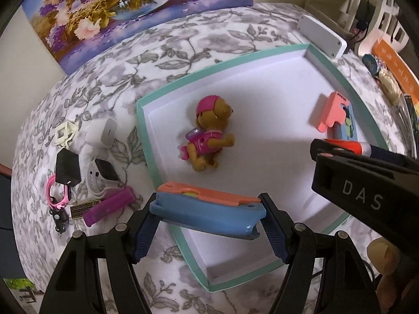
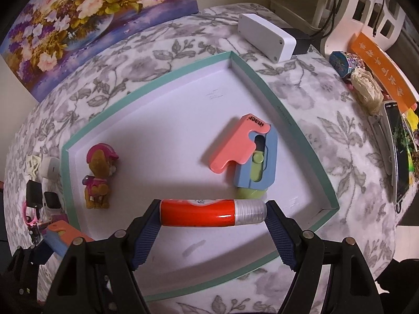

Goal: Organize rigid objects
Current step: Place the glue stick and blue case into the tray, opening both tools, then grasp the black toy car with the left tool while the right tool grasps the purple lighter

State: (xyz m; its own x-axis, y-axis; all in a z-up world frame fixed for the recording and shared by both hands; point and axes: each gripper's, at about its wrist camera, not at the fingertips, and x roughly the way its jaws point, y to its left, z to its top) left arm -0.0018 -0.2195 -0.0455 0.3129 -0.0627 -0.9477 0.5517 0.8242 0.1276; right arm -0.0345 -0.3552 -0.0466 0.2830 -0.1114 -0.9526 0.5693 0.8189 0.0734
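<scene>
**Both grippers loaded over the green-rimmed tray**

The left gripper (image 1: 209, 216) is closed on a blue-and-orange toy (image 1: 207, 209), pinched end to end between its ridged blue pads (image 1: 144, 235). The toy lies crosswise between the fingers, above the tray's near-left rim. The right gripper (image 2: 213, 213) is clamped on an orange-red tube (image 2: 207, 212) with a clear ribbed cap, also gripped lengthwise at its two ends, over the near part of the tray floor. In the left wrist view the right gripper comes in from the right edge with the tube's tip showing.

Below them is a shallow white tray with a mint-green rim (image 2: 264, 86), resting on a table covered in a grey leaf-patterned cloth (image 2: 327, 136). Inside the tray, a toy puppy in pink cap and vest (image 1: 209, 136) lies on its side near the left wall. A second toy of pink, blue and green pieces (image 2: 246, 154) lies flat near the right wall.

Outside the tray, by its left rim, a cluster of small things sits on the cloth: a white charger cube (image 1: 100, 132), a black block (image 1: 67, 168), a pink loop (image 1: 56, 193), a purple bar (image 1: 110, 205) and a small dark toy car (image 1: 59, 218). A white box (image 2: 267, 36) stands just beyond the tray's far-right corner. A flower painting (image 2: 78, 21) leans at the table's far-left edge, and a phone (image 2: 399, 154) lies along the right edge.
</scene>
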